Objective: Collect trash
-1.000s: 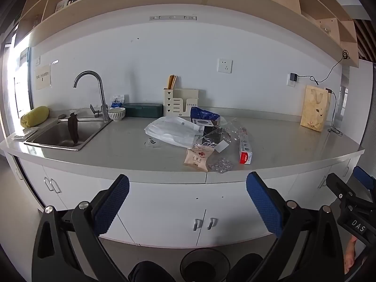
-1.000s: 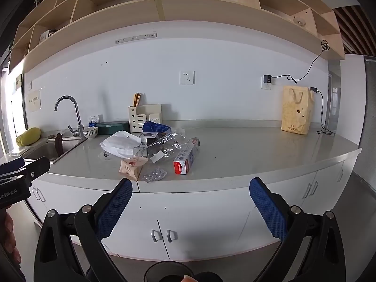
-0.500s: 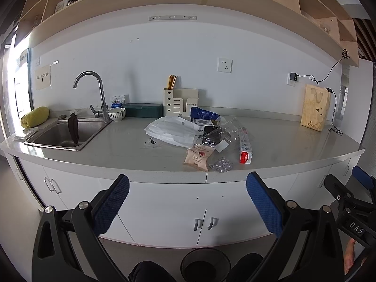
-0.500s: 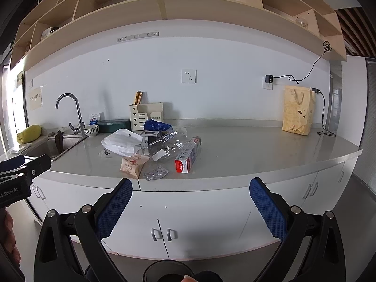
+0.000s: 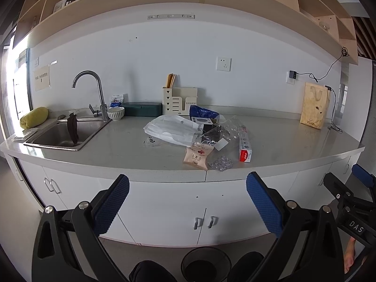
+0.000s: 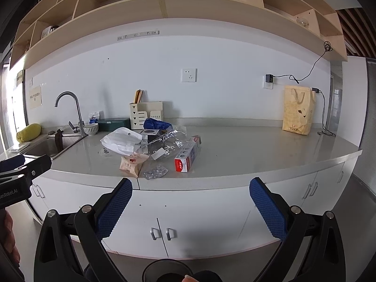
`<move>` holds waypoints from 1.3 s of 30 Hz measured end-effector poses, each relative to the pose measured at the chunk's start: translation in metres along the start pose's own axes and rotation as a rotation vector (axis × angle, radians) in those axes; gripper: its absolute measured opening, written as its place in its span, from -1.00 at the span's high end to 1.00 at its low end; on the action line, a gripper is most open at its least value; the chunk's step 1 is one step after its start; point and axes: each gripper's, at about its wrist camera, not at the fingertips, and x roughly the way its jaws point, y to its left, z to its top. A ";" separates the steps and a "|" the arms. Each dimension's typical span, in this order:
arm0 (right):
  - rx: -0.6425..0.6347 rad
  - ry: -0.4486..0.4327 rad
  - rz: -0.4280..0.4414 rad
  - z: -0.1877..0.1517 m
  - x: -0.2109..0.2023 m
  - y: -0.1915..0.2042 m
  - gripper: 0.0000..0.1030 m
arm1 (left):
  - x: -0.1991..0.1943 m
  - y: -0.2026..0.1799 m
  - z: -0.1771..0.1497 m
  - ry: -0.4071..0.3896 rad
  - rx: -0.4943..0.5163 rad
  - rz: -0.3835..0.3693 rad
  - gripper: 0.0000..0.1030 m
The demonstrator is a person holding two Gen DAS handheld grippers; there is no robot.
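Observation:
A heap of trash lies mid-counter: a white plastic bag [image 5: 171, 129] [image 6: 121, 141], a pink snack packet [image 5: 197, 156] [image 6: 131, 163], a red and white box [image 5: 244, 143] [image 6: 186, 157], crumpled clear wrap [image 5: 221, 163] [image 6: 155, 171] and a blue bag [image 5: 203, 112] [image 6: 156, 124]. A black trash bin [image 5: 203, 264] [image 6: 166, 271] stands on the floor below. My left gripper [image 5: 188, 202] and right gripper [image 6: 191, 204] are both open and empty, held in front of the cabinets, well short of the counter.
The grey counter [image 5: 117, 145] carries a sink [image 5: 61, 136] with a tap at left, a bowl [image 5: 115, 113], a green box [image 5: 142, 109], a cream organiser [image 5: 179, 104] and a yellow paper bag [image 5: 315, 109] [image 6: 297, 114] at right. White cabinet doors [image 5: 164, 211] below.
Both grippers have drifted slightly closer to the counter; the right view has shifted a little leftward. Nothing was grasped.

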 end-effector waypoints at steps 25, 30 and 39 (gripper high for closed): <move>-0.001 0.004 -0.005 -0.001 0.001 -0.001 -0.96 | 0.001 0.000 0.000 0.005 -0.001 -0.003 -0.92; -0.001 0.005 -0.007 -0.002 0.001 -0.002 -0.96 | 0.002 0.000 0.000 0.005 -0.002 -0.002 -0.92; -0.003 0.004 -0.004 -0.003 0.002 -0.003 -0.96 | 0.002 0.002 -0.001 0.002 0.006 0.002 -0.92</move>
